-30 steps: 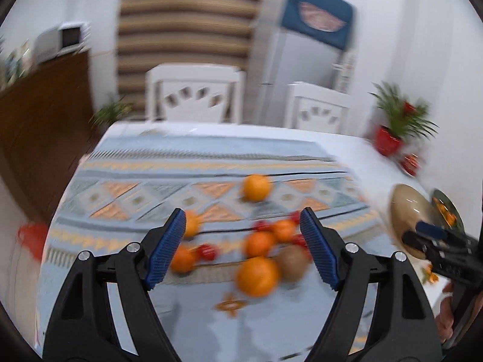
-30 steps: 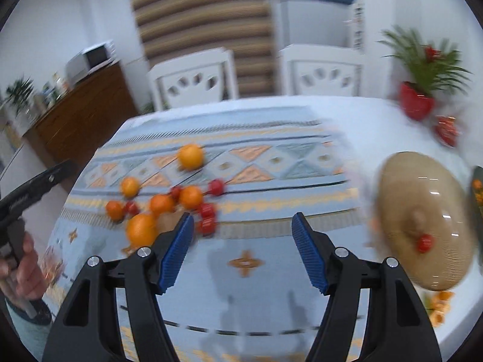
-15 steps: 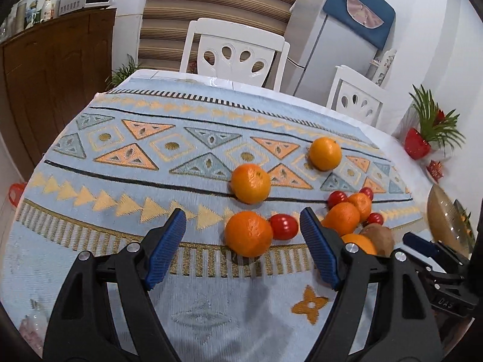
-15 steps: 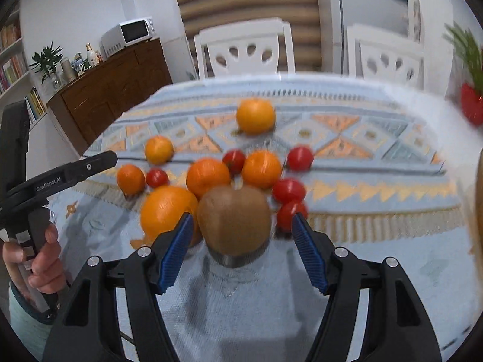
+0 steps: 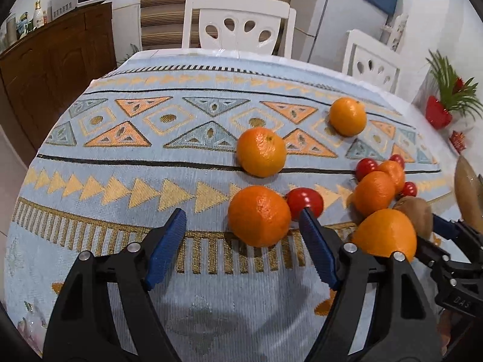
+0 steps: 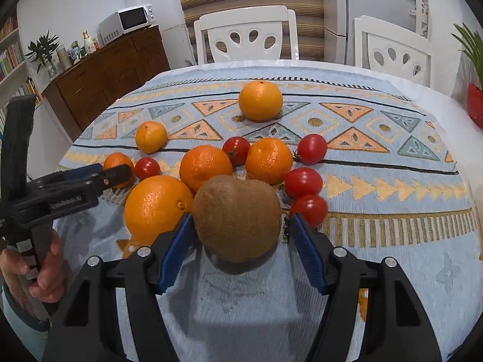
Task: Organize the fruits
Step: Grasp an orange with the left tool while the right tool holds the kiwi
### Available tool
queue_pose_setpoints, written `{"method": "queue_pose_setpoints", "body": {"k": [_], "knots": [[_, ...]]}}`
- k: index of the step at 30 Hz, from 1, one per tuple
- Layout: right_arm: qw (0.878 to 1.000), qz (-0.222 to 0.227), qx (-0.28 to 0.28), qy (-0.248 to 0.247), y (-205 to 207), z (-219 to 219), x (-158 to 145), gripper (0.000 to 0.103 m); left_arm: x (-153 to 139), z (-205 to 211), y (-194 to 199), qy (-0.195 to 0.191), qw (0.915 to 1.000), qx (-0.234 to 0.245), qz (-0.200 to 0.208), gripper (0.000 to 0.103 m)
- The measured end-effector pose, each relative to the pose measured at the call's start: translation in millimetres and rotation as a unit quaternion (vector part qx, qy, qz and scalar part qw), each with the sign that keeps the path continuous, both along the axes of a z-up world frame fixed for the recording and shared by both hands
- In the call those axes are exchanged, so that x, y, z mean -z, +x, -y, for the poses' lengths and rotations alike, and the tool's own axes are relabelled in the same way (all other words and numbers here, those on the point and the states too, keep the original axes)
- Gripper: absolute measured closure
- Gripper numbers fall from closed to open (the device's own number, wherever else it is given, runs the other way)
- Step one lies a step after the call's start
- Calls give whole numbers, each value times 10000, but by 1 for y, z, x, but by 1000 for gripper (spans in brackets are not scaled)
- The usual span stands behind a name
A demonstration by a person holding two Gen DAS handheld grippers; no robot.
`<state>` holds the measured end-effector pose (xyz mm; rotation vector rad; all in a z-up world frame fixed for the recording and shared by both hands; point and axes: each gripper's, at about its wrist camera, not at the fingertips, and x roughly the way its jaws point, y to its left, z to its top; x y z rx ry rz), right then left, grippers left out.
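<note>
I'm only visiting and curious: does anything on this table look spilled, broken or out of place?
Nothing looks spilled or damaged. The only untidy thing is the fruit itself: oranges, tomatoes and one kiwi lie loose on the patterned cloth. The right claw is open around the kiwi.

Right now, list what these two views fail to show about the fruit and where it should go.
- Bowl: left wrist view, cut by the right edge; contents unseen. Absent from the right wrist view.
- Kiwi: right wrist view, underside hidden; contact with the right tool pads unclear.
- Small orange: right wrist view, partly behind the left tool.
- Kiwi: left wrist view, mostly behind the big orange.
</note>
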<state>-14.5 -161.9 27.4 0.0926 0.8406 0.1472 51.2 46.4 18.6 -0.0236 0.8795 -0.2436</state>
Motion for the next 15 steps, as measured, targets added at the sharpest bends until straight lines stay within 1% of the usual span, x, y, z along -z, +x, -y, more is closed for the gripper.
{"method": "queue_pose_setpoints", "body": {"k": [1,2,4,5,6,7,11,13,15], "knots": [[10000,-12,-9,43,1,1,1,37,1,0,0,14,10000,6,-8,32],[10000,-19,-22,79,1,1,1,38,1,1,1,46,10000,-1,-22,37],[9999,-12,-29,104,0,2,2,38,2,1,1,58,10000,15,-43,42],[9999,-17,-30,132,0,2,2,38,2,2,0,50,10000,46,-22,47],[9998,-29,-34,170,0,3,3,38,1,3,-2,36,9999,112,-4,55],[9997,-55,-46,248,1,5,3,38,1,5,-2,40,9999,166,2,59],[9982,-153,-86,575,5,13,6,39,0,14,-6,273,9993,212,110,61],[9971,-165,-103,732,5,17,5,41,-1,12,-6,256,9994,181,123,62],[9947,-218,-110,998,7,23,7,42,-2,9,-6,176,9997,146,117,62]]}}
